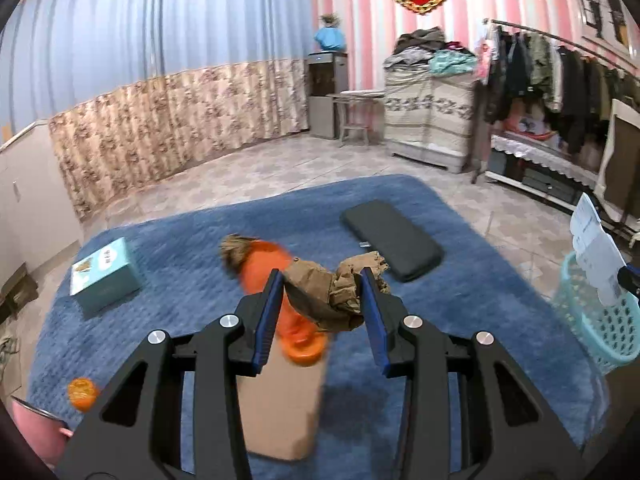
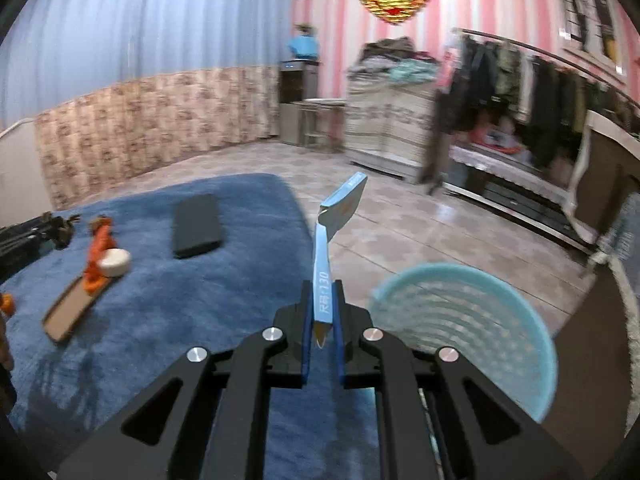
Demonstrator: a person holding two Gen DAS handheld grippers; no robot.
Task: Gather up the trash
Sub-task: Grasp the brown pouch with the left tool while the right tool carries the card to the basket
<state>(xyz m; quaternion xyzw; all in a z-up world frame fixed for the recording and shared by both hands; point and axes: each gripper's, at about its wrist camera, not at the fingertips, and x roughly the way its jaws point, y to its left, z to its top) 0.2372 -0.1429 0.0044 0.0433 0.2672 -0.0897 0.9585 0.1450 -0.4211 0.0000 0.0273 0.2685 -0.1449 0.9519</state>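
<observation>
While your left gripper [image 1: 323, 280] pinches a crumpled wad of brown paper [image 1: 332, 294] between its blue-padded fingers [image 1: 267, 320], the wad hangs above the blue rug [image 1: 192, 232], clear of everything lying on it. Your fingers are partly spread, pressing on the paper from both sides. Below them on the rug lies an orange slipper [image 1: 264, 268] with a fur trim, its heel end over a flat brown cardboard piece [image 1: 280, 400]. A teal box [image 1: 105, 276] sits to the left on the rug, a black pad [image 1: 392, 244] to the right, and a small orange object [image 1: 83, 393] near the lower left edge, beside a pink container [image 1: 32, 424].

Your right gripper [image 2: 323, 304] has its fingers [image 2: 306, 336] drawn almost together on a flattened light-blue carton [image 2: 326, 272], which sticks up and forward with its open flap at the far end. That carton is in the air over the edge of the rug, just left of the teal trash basket [image 2: 480, 320], which stands on the tiled floor [image 2: 400, 232] at the rug's right side. In the left wrist view the same basket shows at the far right edge, with the white side of the carton above its rim.
</observation>
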